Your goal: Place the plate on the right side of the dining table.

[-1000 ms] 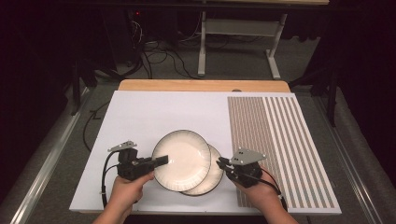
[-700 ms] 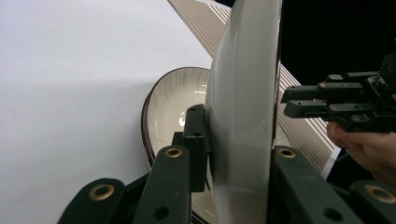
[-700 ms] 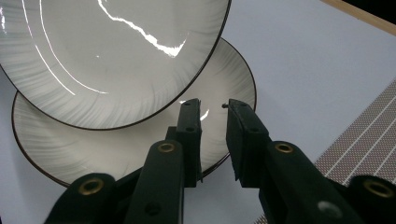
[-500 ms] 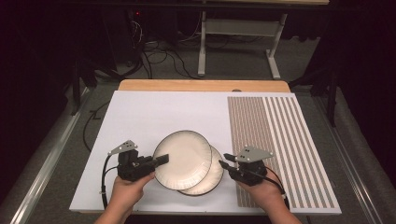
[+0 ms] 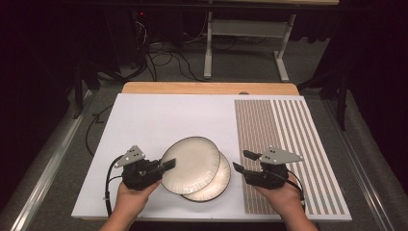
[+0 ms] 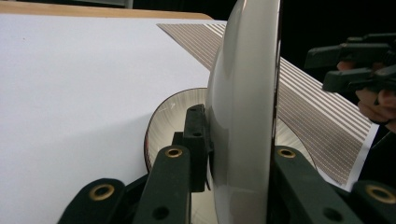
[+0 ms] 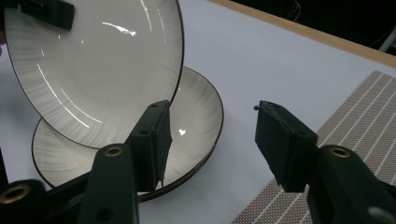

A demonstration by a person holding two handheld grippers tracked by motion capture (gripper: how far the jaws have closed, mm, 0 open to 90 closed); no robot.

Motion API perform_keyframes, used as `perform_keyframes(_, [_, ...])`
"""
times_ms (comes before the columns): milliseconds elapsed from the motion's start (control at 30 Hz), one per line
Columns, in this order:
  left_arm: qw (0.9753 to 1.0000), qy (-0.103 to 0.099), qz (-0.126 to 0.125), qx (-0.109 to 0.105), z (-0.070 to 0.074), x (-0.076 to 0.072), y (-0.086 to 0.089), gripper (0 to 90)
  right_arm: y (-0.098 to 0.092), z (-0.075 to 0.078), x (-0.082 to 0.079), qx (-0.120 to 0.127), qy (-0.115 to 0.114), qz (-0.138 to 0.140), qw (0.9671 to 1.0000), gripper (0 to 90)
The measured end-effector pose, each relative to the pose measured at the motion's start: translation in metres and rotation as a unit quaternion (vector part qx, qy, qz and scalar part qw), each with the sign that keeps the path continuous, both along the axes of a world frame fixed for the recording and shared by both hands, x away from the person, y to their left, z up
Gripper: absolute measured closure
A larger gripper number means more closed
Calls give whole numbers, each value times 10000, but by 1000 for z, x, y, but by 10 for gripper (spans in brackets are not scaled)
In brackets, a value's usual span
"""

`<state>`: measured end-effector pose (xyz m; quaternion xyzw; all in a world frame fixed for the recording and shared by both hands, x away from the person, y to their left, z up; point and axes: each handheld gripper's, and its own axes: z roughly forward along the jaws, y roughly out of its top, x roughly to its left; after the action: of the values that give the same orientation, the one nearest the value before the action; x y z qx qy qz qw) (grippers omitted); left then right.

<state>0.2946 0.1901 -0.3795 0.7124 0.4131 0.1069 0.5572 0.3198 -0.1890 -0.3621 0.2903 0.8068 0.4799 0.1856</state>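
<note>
Plates on the move: the left gripper (image 5: 166, 166) has its jaws clamped on the near-left rim of the upper plate (image 5: 190, 164), and compared with a second ago that plate has crept a little to the left and sits a shade higher off the lower plate (image 5: 216, 185), which stays flat on the white mat (image 5: 159, 120). From the left gripper view the upper plate (image 6: 243, 112) shows edge-on, clearly tilted and lifted, with the lower plate (image 6: 170, 119) exposed beneath it. So the separation looks under way, though the two still overlap from above. Over on the other side, the right gripper (image 5: 243, 161) has its jaws spread apart and holds nothing, hovering just beside the lower plate's right edge, near the striped placemat (image 5: 284, 144). My read: the stack is being split, and the right gripper looks poised to take the bottom plate once the top one clears.
</note>
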Motion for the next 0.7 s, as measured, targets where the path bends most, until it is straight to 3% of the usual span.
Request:
perform_keyframes(233, [9998, -174, -27, 129, 2, -3, -3, 769, -21, 6, 0, 280, 12, -131, 9995, 333])
perform_keyframes(300, [9995, -247, -23, 186, 2, -4, -4, 769, -28, 6, 1, 409, -24, -166, 9990, 267])
perform_keyframes(533, [9992, -316, -47, 234, 2, -6, -3, 767, -30, 6, -2, 442, -268, -328, 9981, 60])
perform_keyframes(700, [9990, -355, -47, 250, 3, -7, -4, 767, -30, 6, -4, 457, -443, -464, 9969, 9])
